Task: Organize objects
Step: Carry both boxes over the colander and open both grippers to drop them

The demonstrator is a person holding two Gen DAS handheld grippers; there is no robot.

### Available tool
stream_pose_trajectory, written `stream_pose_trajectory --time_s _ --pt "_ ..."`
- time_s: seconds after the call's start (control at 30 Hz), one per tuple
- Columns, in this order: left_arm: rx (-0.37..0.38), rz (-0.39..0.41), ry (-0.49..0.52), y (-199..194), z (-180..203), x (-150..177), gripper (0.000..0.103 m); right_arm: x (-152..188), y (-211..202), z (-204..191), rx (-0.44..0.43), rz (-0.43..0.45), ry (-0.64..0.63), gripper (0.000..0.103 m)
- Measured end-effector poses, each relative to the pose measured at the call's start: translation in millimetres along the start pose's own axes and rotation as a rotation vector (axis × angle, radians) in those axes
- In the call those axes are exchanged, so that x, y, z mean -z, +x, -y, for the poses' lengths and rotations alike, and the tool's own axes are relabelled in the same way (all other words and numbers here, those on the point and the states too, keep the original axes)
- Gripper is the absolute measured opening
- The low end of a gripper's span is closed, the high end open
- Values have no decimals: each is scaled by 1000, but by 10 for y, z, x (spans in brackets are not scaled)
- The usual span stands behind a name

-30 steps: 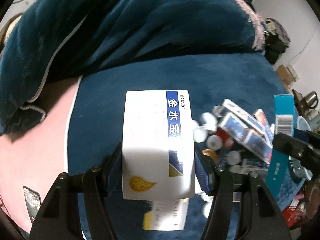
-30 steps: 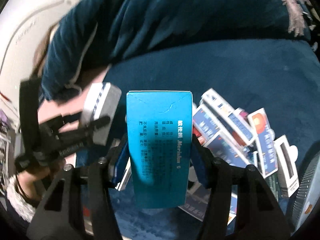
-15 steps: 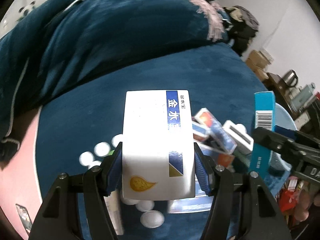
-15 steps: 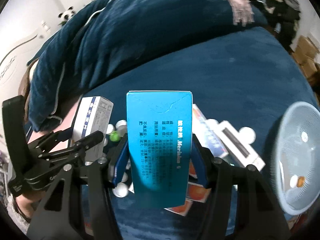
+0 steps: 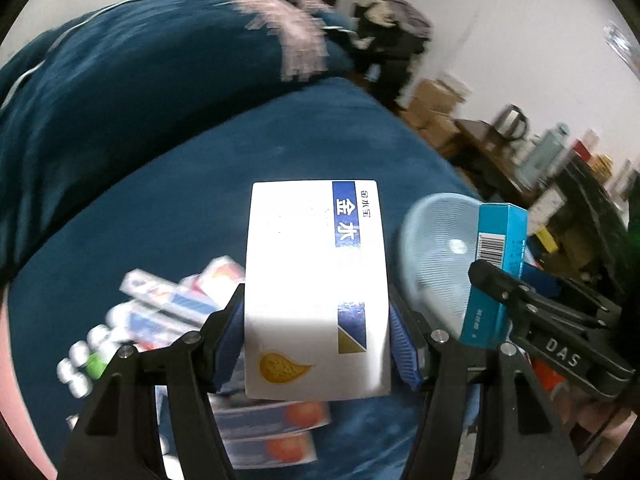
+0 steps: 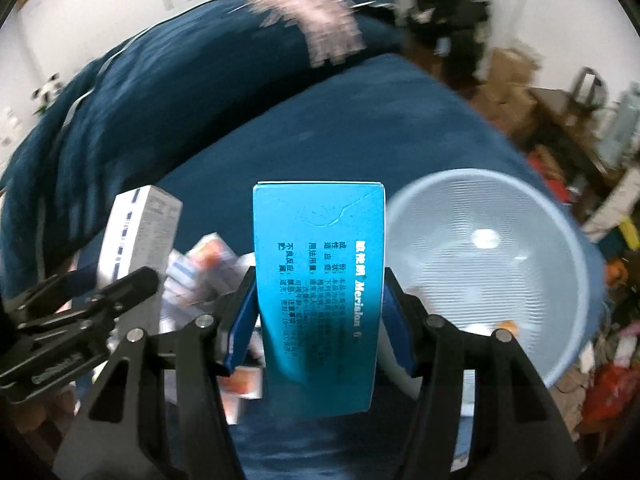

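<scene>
Left gripper (image 5: 316,336): pinched on white box (image 5: 316,280).
Right gripper (image 6: 318,320): pinched on teal box (image 6: 320,280).
Basket (image 6: 560,240): right of both.

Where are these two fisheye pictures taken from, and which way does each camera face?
Left wrist view: sits on the left gripper, facing down along its fingers at the white box it grips; the right gripper shows at right.
Right wrist view: sits on the right gripper, facing down at its teal box; the left gripper shows at left.
Both share the blue basket, the scattered boxes and the dark blue bedding.
</scene>
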State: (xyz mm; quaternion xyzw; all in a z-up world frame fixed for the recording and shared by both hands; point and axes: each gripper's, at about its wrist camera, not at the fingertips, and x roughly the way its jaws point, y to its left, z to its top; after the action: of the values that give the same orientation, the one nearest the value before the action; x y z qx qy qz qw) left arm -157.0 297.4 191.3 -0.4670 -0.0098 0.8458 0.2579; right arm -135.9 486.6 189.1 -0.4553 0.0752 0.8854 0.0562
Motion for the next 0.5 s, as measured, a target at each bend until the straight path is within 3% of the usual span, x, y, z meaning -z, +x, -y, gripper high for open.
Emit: stream_pose_trajectory --time_s 0.27,0.5 --pt "147 -28 68 427 889 -209 65 26 -122 954 111 62 245 58" --pt "159 -78 136 893 1479 -199 66 75 -44 1323 168 37 316 58"
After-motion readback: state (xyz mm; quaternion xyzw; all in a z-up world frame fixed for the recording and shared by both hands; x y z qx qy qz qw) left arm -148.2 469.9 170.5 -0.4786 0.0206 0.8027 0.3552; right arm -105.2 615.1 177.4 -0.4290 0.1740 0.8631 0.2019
